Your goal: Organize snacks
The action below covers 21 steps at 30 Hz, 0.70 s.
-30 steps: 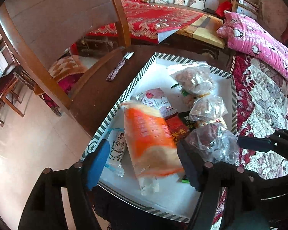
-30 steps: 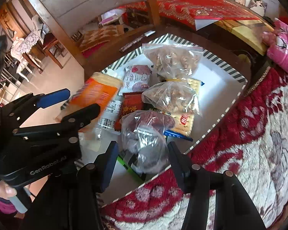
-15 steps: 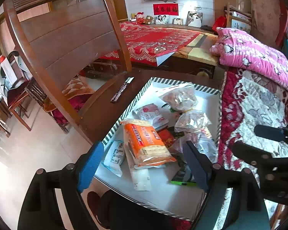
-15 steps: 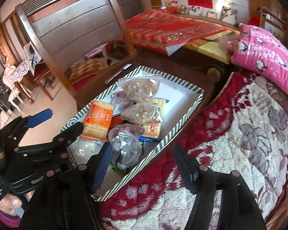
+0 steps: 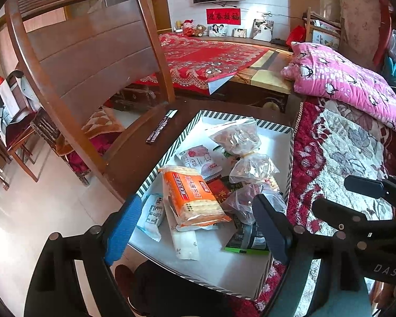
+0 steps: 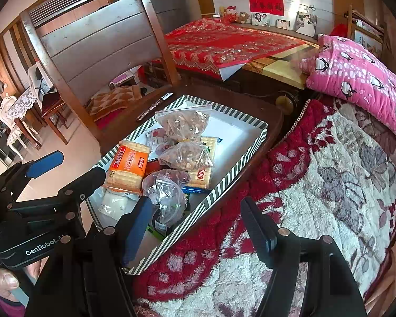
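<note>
A white box with a striped rim [image 5: 274, 128] [image 6: 240, 163] holds several snacks. An orange cracker pack [image 5: 192, 198] [image 6: 129, 166] lies on top at the box's near left. Clear bags of nuts [image 5: 237, 137] [image 6: 184, 124] lie behind it, and a crumpled clear bag [image 6: 166, 192] lies at the near end. My left gripper [image 5: 195, 227] is open and empty, held back above the box's near end. My right gripper [image 6: 198, 227] is open and empty, above the box's near right edge and the blanket.
The box sits on a dark wooden table [image 5: 150, 155]. A wooden chair [image 5: 92, 60] stands at the left. A red and white floral blanket [image 6: 316, 185] lies to the right, with a pink pillow [image 5: 351, 82] behind. A dark flat stick [image 5: 161, 126] lies on the table.
The orange cracker pack has come to rest in the box, free of my left gripper. Both grippers have pulled back and up from the box.
</note>
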Available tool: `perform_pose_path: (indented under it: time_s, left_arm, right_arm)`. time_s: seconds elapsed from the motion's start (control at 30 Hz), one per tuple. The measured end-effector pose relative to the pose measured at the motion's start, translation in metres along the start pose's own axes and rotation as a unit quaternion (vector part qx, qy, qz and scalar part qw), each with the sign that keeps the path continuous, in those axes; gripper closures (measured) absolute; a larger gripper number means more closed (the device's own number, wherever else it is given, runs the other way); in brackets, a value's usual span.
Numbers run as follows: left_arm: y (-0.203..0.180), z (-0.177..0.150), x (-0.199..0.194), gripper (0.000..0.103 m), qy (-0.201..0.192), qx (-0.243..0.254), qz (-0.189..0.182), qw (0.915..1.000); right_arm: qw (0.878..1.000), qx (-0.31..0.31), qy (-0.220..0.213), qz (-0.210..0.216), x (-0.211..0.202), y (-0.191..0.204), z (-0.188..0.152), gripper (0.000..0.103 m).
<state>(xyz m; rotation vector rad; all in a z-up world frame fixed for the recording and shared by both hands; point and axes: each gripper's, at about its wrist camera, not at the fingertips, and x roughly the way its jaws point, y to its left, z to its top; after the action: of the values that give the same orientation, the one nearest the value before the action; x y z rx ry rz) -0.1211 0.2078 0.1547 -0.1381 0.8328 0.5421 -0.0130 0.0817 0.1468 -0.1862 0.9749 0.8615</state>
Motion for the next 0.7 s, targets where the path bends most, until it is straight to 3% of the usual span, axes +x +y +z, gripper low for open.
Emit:
perform_pose_path:
  time_s: [0.7]
  left_arm:
    - [0.0009, 0.0006, -0.0048, 0.018, -0.014, 0.006, 0.006, 0.9999]
  right_arm:
    - [1.000, -0.012, 0.015, -0.003, 0.0036, 0.0036, -0.0008, 0.029]
